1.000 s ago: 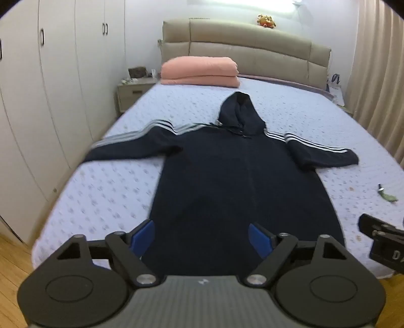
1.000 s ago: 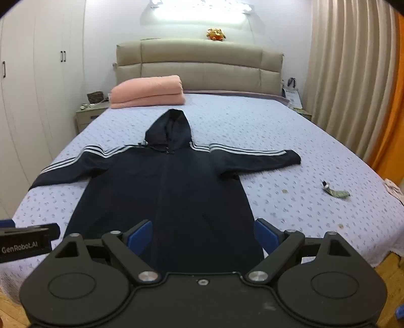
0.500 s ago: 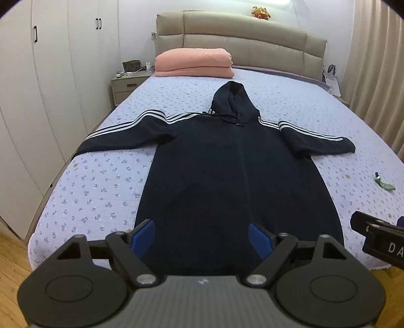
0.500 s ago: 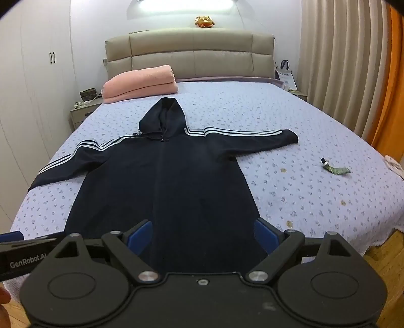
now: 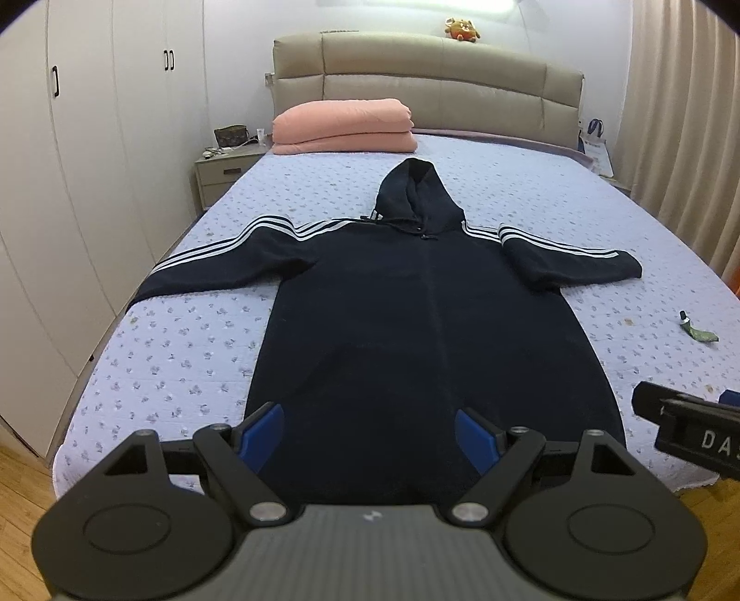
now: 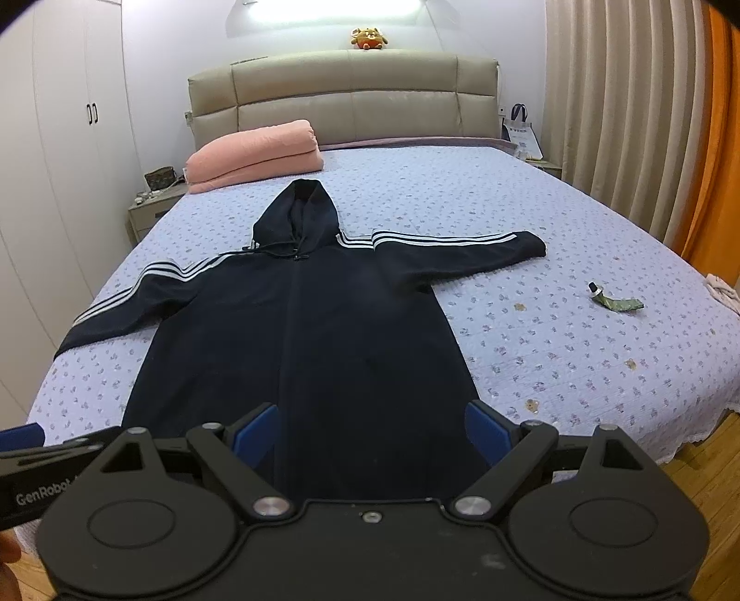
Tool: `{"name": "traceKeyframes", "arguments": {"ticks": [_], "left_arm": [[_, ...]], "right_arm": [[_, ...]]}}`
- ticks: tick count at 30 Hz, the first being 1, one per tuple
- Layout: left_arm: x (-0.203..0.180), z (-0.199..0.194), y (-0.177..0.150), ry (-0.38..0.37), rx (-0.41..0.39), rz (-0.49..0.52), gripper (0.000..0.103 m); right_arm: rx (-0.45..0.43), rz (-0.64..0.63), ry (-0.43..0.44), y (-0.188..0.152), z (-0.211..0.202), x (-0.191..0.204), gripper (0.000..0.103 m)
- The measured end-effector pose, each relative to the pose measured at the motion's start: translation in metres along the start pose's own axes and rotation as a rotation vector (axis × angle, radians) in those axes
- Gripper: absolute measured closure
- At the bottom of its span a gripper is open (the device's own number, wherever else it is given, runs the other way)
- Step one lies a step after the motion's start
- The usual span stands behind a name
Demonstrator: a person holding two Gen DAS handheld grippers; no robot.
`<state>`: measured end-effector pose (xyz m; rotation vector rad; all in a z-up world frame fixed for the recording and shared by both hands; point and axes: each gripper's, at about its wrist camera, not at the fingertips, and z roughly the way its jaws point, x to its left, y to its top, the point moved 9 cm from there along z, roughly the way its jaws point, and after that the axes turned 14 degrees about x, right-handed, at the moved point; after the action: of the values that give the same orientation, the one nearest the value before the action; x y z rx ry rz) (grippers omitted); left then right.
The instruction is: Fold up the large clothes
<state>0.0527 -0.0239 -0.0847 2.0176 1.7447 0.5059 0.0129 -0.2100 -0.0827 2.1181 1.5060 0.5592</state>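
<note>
Navy zip hoodie (image 5: 416, 323) laid flat, front up, mid-bed, hem at foot edge of bed (image 5: 175, 351), hood (image 5: 418, 196) toward headboard (image 5: 439, 88), both striped sleeves spread out to sides. Left gripper (image 5: 370, 434) and right gripper (image 6: 370, 432) both held above foot edge over hem, blue pads wide apart, nothing between them, no contact w/ cloth.

Left view only: right gripper body cut off at right edge w/ partial lettering "DA". Right view only: left gripper at lower left w/ "GenRobot" label, pale cloth (image 6: 721, 293) at right edge of bed, orange curtain (image 6: 712, 138) beside beige one, bit of hand at bottom-left corner.

Both views: folded pink blanket (image 5: 342, 127) at head-left corner of bed, small squeezed tube (image 6: 615, 300) on bed's right side well apart from right sleeve, plush toy (image 6: 367, 38) atop headboard, nightstand (image 5: 226, 173) w/ small bag, white wardrobe (image 5: 92, 138) along left wall, tote bag (image 6: 520, 129) near head-right corner.

Hem itself hidden behind gripper bodies. Left sleeve cuff reaches bed's left edge; tube label too small to read.
</note>
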Motion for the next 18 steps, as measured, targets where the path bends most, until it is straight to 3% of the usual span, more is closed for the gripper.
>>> {"name": "traceKeyframes", "arguments": {"ticks": [18], "left_arm": [[0.001, 0.012, -0.004, 0.013, 0.029, 0.002, 0.020]], "right_arm": [[0.028, 0.042, 0.040, -0.004, 0.009, -0.008, 0.000]]}}
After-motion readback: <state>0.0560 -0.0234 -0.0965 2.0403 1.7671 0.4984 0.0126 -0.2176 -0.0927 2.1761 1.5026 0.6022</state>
